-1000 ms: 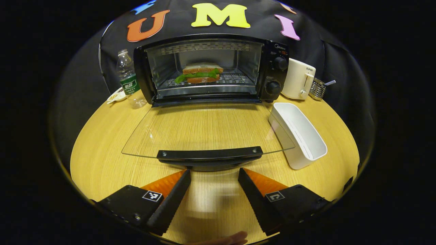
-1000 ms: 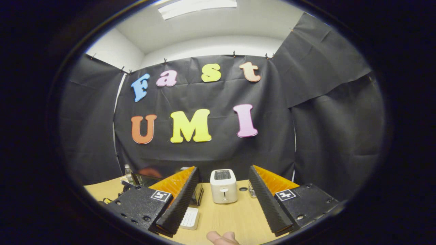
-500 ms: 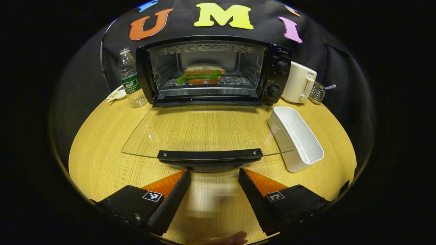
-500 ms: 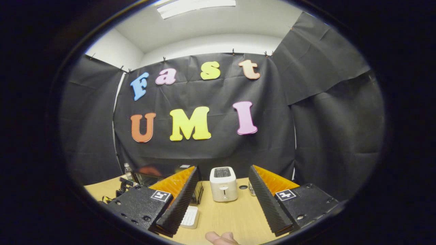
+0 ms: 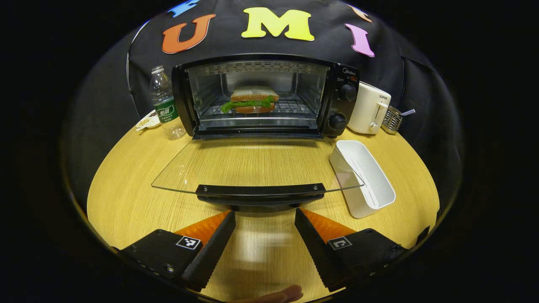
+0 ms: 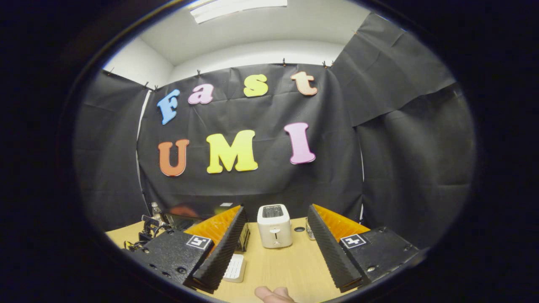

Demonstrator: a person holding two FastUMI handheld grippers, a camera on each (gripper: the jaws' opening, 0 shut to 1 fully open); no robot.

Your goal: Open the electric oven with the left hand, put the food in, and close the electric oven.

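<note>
A: Hovering just short of the door handle [image 5: 260, 191], the left claw [image 5: 264, 219] stood open and empty, a finger on each side of the handle's middle but touching nothing.

B: And the risk?

A: The glass door [image 5: 257, 162] lay flat out from the electric oven [image 5: 265, 97]. A lift begun off-centre could have slipped off the handle and let the door drop back. The white tray [image 5: 368, 181] sat right of the handle, its near wall under the door's corner, so a sideways swing might have knocked it.

B: Food?

A: The sandwich [image 5: 252, 99] was on the rack, well behind the handle. Open bench [image 5: 126, 185] lay left of it. The right claw [image 6: 276, 235] was open too, aimed at a toaster [image 6: 274, 225].
</note>
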